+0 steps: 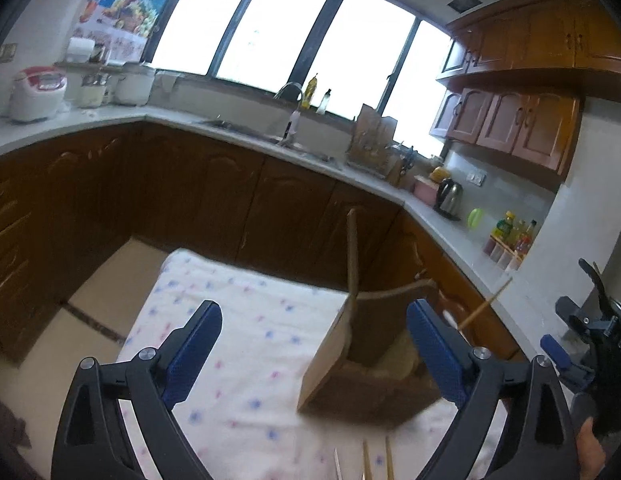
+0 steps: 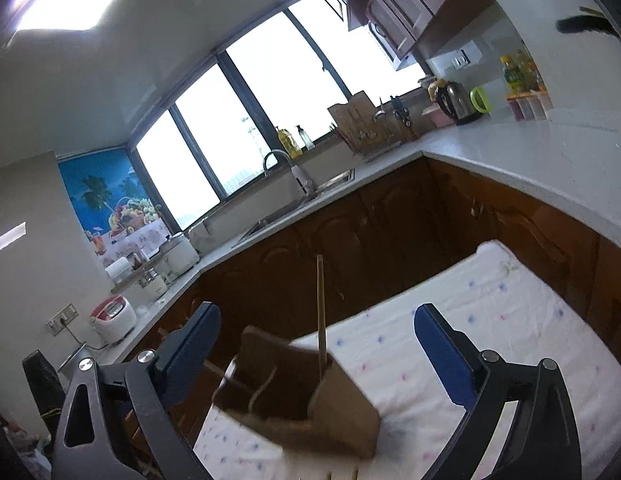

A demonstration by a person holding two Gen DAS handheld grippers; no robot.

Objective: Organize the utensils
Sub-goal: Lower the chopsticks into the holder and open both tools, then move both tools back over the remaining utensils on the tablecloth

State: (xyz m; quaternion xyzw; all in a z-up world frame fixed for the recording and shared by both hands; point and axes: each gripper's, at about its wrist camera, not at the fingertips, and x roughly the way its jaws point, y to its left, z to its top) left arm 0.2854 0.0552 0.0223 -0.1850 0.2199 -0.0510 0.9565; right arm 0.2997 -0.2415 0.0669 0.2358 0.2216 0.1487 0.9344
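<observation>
Left gripper (image 1: pixel 310 354): jaws spread wide, nothing between the pads.
Right gripper (image 2: pixel 316 354): jaws wide apart too, empty.
Wooden holder (image 1: pixel 350 376): stands on the flowered cloth (image 1: pixel 238 320), tilted in view.
Chopstick (image 2: pixel 321 312): upright inside the holder.
Loose chopsticks (image 1: pixel 376 460): lying on the cloth, just before the holder.

Both wrist views look slightly downward from close above the cloth-covered table (image 1: pixel 246 328), sharing the wooden box (image 2: pixel 310 400).

No text, brand or number can be read anywhere. Faint pale marks show on the right gripper (image 1: pixel 590 344) body at the right edge, too blurred to make out.
</observation>
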